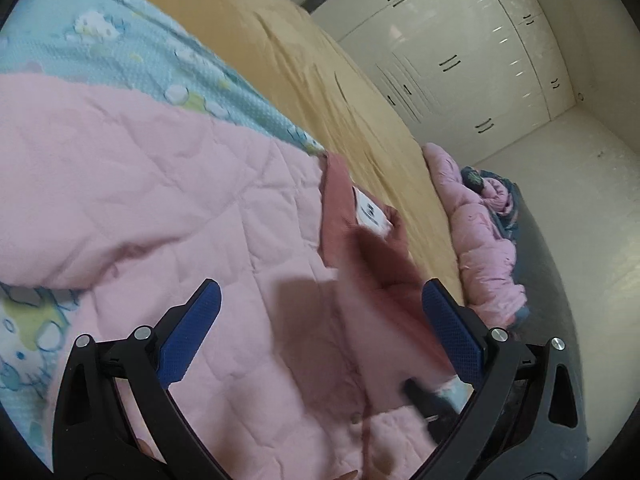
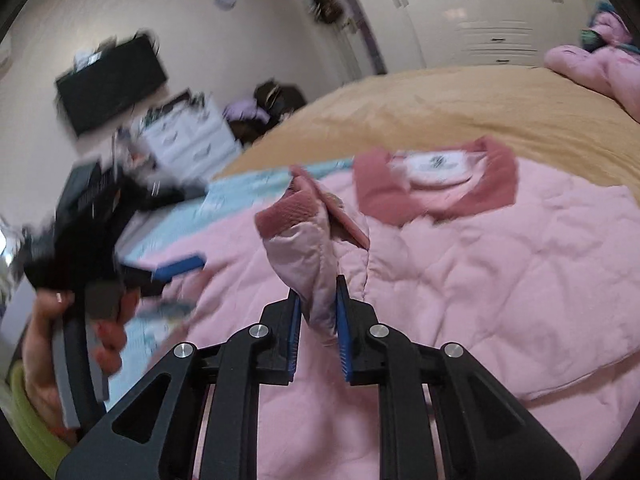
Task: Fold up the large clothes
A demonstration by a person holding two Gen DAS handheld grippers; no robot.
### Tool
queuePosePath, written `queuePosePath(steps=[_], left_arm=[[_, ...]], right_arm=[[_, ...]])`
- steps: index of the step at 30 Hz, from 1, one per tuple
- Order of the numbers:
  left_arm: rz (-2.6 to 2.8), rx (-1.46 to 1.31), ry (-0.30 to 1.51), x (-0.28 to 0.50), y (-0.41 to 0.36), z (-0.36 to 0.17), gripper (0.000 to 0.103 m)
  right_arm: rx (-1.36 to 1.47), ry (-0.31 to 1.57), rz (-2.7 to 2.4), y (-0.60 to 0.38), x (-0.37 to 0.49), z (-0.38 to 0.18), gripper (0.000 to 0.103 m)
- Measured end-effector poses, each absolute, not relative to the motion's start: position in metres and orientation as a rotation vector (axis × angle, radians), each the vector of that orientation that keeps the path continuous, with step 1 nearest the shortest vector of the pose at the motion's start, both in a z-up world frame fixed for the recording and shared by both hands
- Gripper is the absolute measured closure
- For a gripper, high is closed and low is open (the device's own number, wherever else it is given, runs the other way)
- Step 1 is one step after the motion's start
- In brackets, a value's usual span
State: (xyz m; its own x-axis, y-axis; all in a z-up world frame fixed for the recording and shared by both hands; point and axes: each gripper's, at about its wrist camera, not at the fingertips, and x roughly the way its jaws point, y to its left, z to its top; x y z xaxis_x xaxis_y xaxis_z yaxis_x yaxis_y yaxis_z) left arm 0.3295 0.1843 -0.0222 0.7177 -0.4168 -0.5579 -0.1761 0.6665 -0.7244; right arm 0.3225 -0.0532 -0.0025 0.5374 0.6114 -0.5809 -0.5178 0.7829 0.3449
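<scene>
Now mid-fold: pink quilted jacket [image 2: 500, 264] lies flat on the tan bed [image 2: 440, 100], collar [image 2: 436, 184] at far edge. R gripper [image 2: 318, 304] clamped on sleeve cuff [image 2: 304, 240], lifted near collar. L gripper [image 1: 320, 312] spread apart, empty, over jacket front. Next, prob: lay sleeve across chest, release.

Support: a wide bed with a tan-yellow fabric cover [image 2: 440, 100], lightly creased.
On it, near side: a pale blue sheet printed with cartoon cats [image 1: 120, 48], spread flat.
On it, middle: a quilted pink jacket with a darker rose collar [image 2: 500, 248], lying partly over the blue sheet.
On it, far edge: a bunched pink padded garment [image 1: 480, 240], well apart from the jacket.
</scene>
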Motion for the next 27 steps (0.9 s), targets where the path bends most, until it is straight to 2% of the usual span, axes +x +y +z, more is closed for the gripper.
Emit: queuePosePath(steps=[6, 8, 9, 10, 17, 18, 19, 20, 21, 24, 27], left_arm=[[-0.223, -0.881, 0.866, 0.34, 0.166, -0.045, 0.009], [-0.23, -0.889, 0.89, 0.342, 0.163, -0.054, 0.009], [-0.227, -0.888, 0.903, 0.343, 0.162, -0.059, 0.009], [-0.225, -0.891, 0.921, 0.344, 0.161, -0.064, 0.009], [-0.233, -0.837, 0.935, 0.346, 0.149, -0.078, 0.009], [-0.218, -0.809, 0.922, 0.344, 0.145, -0.077, 0.012], [-0.214, -0.79, 0.91, 0.343, 0.142, -0.077, 0.016], [-0.226, -0.762, 0.898, 0.341, 0.136, -0.076, 0.033], [-0.233, -0.74, 0.901, 0.341, 0.131, -0.077, 0.056], [-0.219, -0.602, 0.893, 0.341, 0.112, -0.076, 0.085], [-0.232, -0.519, 0.842, 0.335, 0.104, -0.064, 0.091]], right_arm=[[0.02, 0.849, 0.707, -0.03, 0.305, -0.026, 0.081], [0.006, 0.877, 0.744, -0.026, 0.3, -0.029, 0.063], [0.034, 0.903, 0.794, -0.027, 0.298, -0.029, 0.045], [0.062, 0.912, 0.822, -0.033, 0.294, -0.031, 0.036], [0.155, 0.898, 0.774, -0.071, 0.274, -0.016, 0.035], [0.169, 0.895, 0.762, -0.078, 0.273, -0.014, 0.035], [0.186, 0.886, 0.738, -0.09, 0.27, -0.011, 0.035], [0.199, 0.88, 0.722, -0.1, 0.269, -0.01, 0.035], [0.211, 0.877, 0.708, -0.107, 0.27, -0.008, 0.035], [0.257, 0.86, 0.642, -0.14, 0.267, -0.004, 0.035], [0.283, 0.859, 0.59, -0.164, 0.269, -0.004, 0.035]])
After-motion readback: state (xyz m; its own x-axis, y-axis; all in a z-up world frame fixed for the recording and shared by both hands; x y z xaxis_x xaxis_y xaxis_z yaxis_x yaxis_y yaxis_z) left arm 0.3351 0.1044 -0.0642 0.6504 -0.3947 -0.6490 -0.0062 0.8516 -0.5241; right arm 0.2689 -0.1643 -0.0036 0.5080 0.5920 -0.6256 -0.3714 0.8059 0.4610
